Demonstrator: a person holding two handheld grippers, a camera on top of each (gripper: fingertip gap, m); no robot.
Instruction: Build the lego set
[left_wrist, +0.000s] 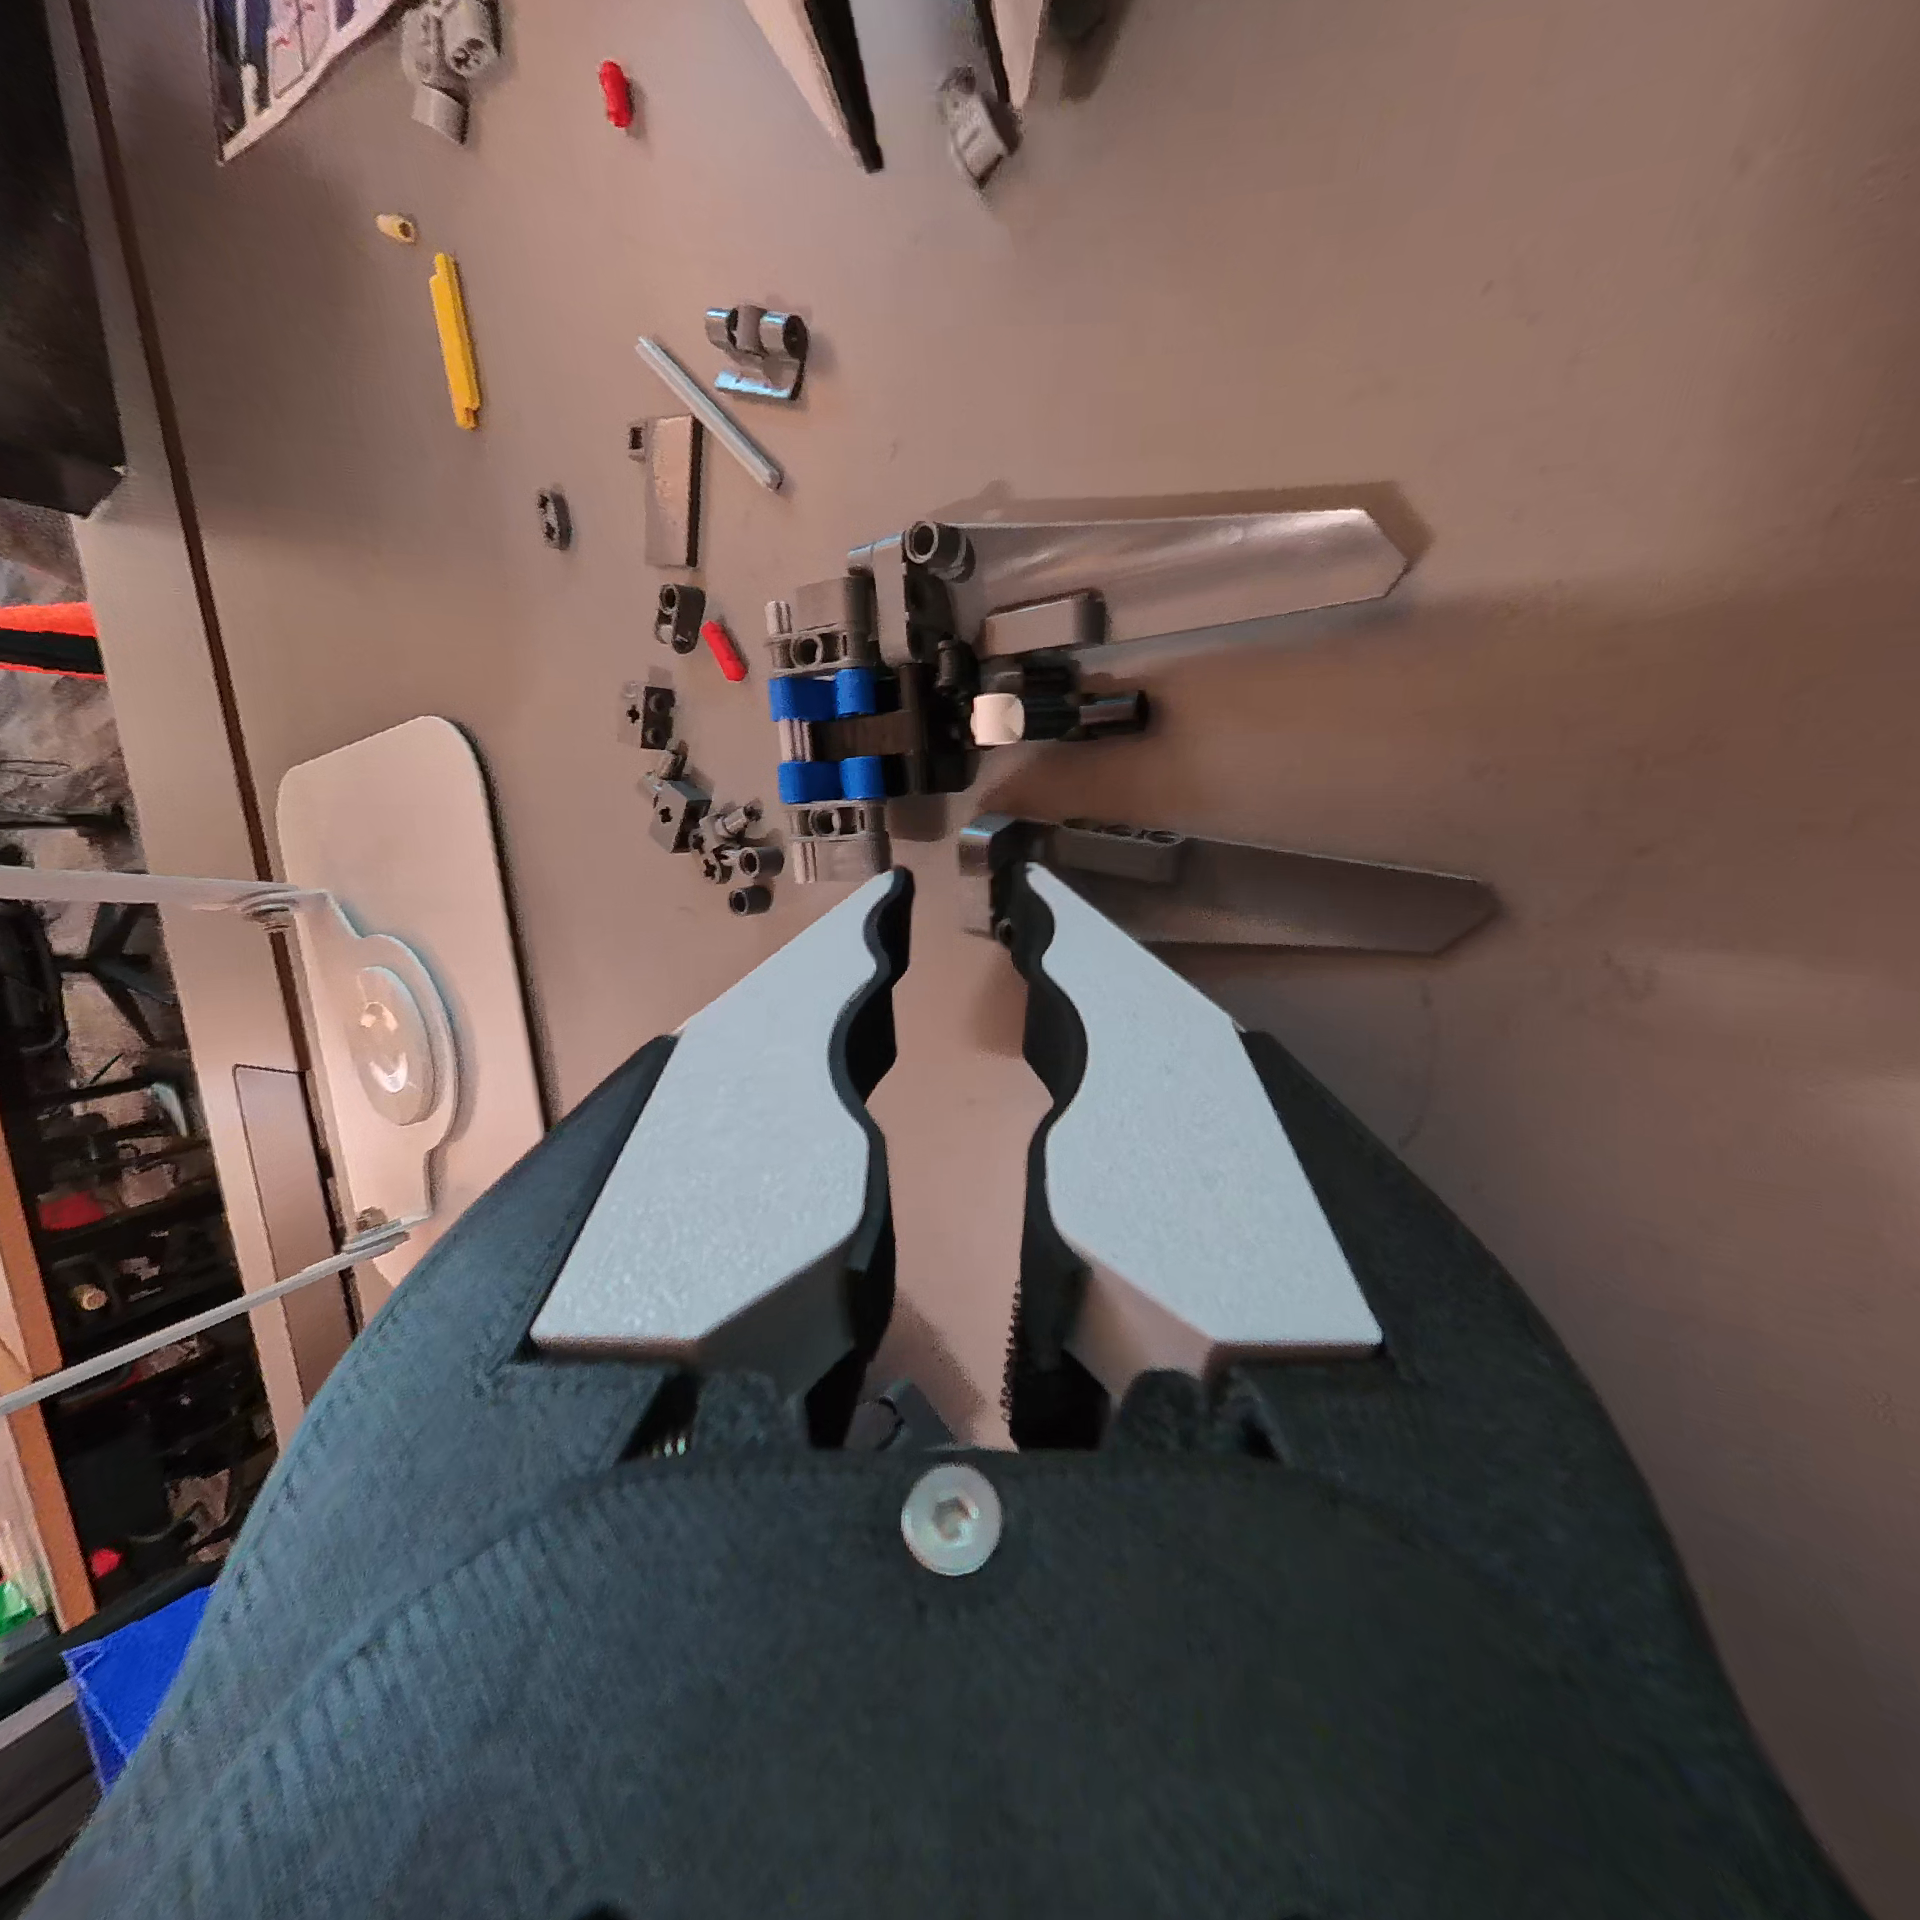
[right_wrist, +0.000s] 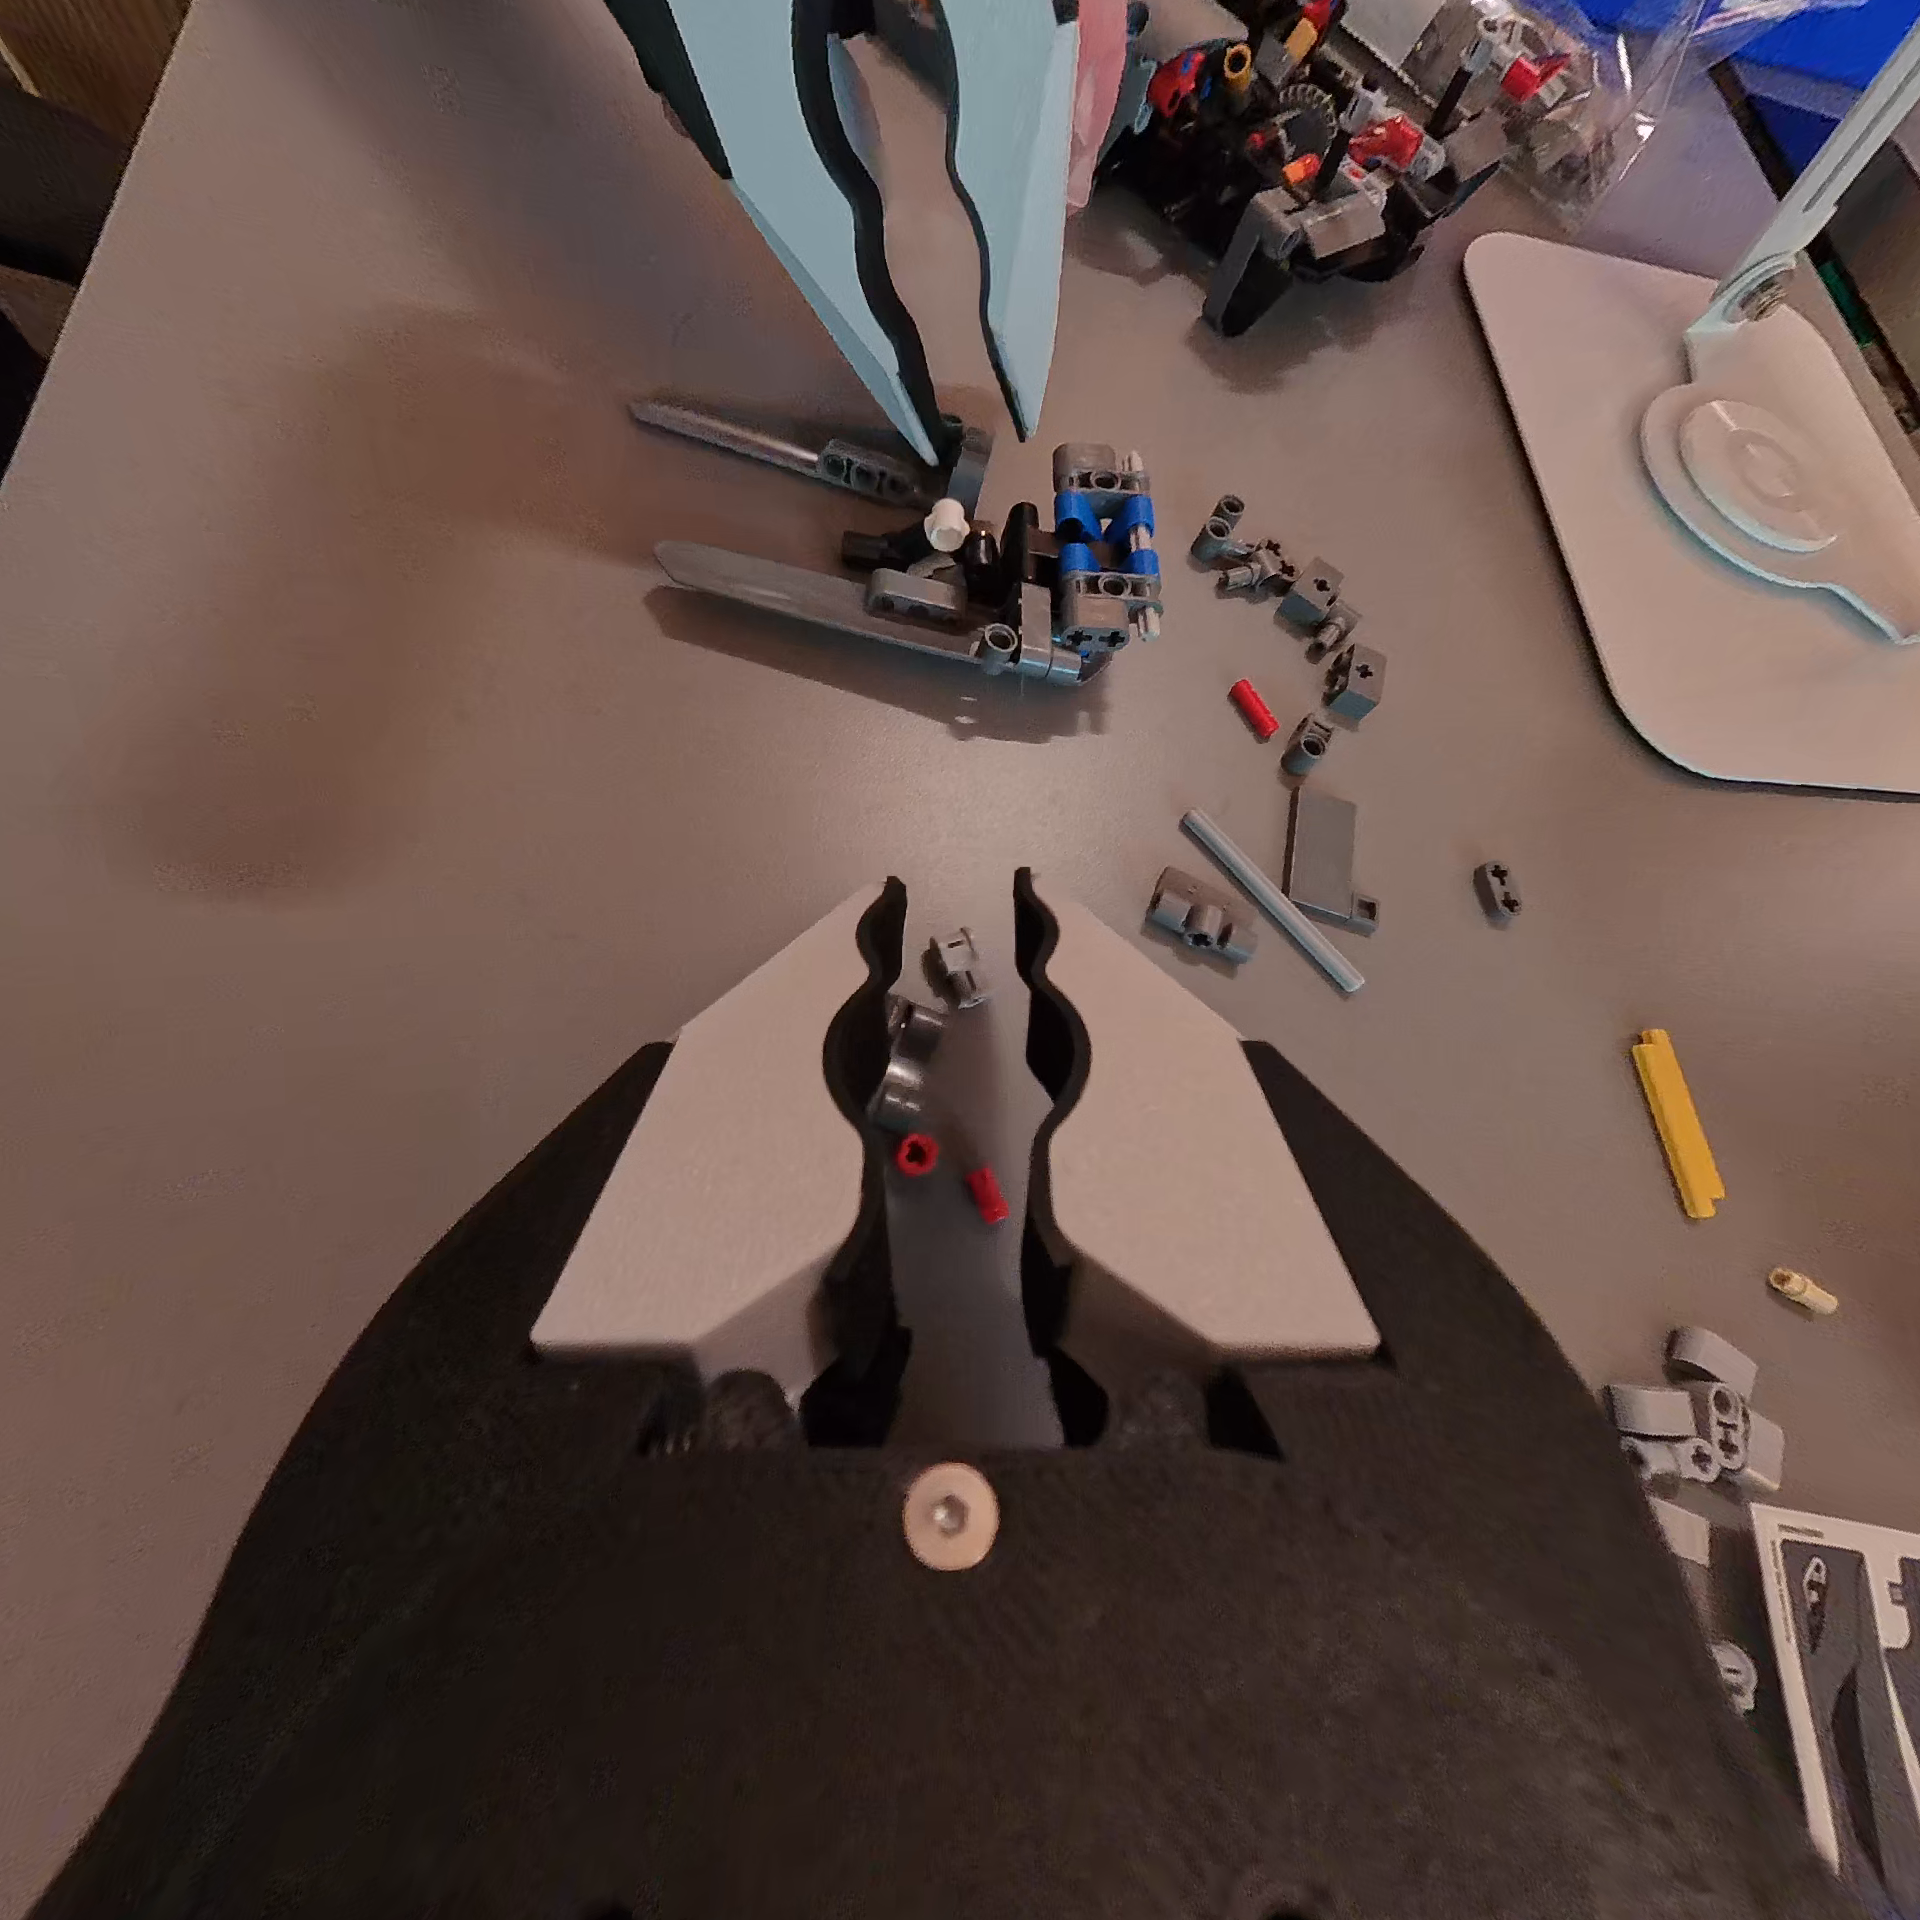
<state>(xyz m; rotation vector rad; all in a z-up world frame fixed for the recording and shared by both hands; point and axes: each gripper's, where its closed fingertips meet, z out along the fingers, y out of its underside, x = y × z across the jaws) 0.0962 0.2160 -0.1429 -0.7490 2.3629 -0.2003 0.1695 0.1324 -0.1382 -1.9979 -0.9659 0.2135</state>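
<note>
A part-built lego model (left_wrist: 862, 727) with blue connectors (right_wrist: 1101, 535) lies on the grey table. One long grey blade (left_wrist: 1174, 571) is joined to it. A second grey blade (left_wrist: 1299, 894) lies apart beside it (right_wrist: 769, 442). My left gripper (left_wrist: 961, 883) is open, its tips around the connector end of that loose blade; it also shows in the right wrist view (right_wrist: 977, 442). My right gripper (right_wrist: 958, 883) is open and low over the table. Between its fingers lie a small grey connector (right_wrist: 961, 966), a dark curved piece (right_wrist: 909, 1070) and two red pins (right_wrist: 987, 1195).
Loose grey connectors (right_wrist: 1320, 603), a long grey axle (right_wrist: 1273, 899), a flat grey panel (right_wrist: 1325, 857) and a yellow bar (right_wrist: 1678, 1122) lie right of the model. A larger lego assembly (right_wrist: 1320, 177), a white stand base (right_wrist: 1714, 520) and an instruction sheet (right_wrist: 1839, 1662) lie farther off. The tips of one gripper are about 12 cm away from the tips of the other. The long grey blade (left_wrist: 1174, 571) is about 6 cm from my left fingertips. The right camera catches it too, in the right wrist view (right_wrist: 808, 592).
</note>
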